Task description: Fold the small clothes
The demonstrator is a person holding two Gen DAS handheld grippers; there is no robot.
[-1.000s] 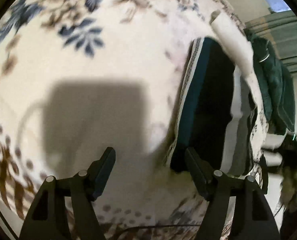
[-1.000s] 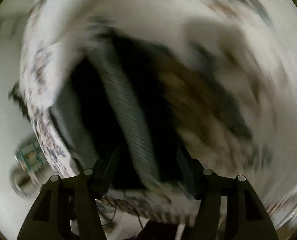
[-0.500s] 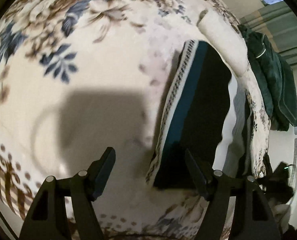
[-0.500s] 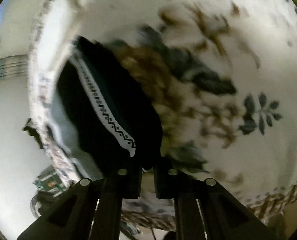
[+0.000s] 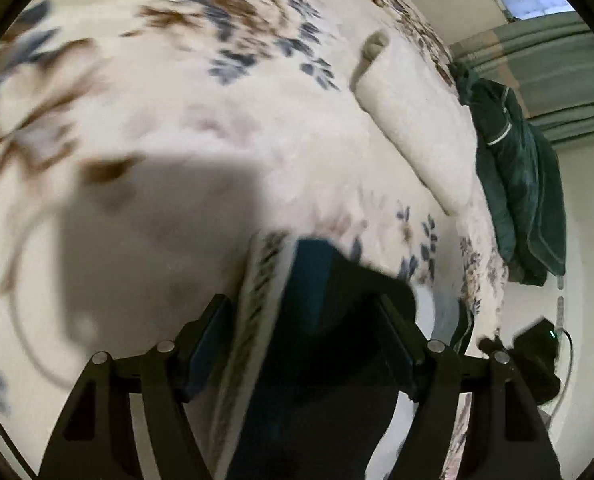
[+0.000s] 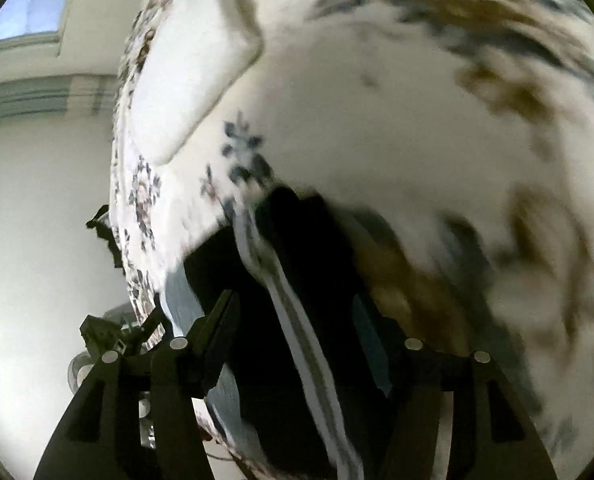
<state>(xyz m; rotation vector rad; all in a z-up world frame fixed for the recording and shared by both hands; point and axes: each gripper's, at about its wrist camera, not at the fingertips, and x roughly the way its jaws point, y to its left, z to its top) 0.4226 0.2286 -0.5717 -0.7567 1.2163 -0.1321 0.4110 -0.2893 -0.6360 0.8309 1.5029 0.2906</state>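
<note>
Left wrist view: looks forward and steeply down along the left gripper (image 5: 303, 332), close above a floral bedspread (image 5: 257, 128), with a wall and window at upper right. Right wrist view: looks steeply down along the right gripper (image 6: 297, 328), equally close to the bedspread (image 6: 377, 128), with wall and floor at left. Shared field: the dark folded garment (image 5: 329, 320) (image 6: 297, 248), a cream pillow (image 5: 413, 120) (image 6: 189, 72) and the bed's edge, seen from opposite sides.

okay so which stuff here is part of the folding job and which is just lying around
Job: dark garment with patterned trim, left gripper, right gripper, both open over it.

Lying about: cream roll, green clothes beyond the bed edge, floral bedspread.
</note>
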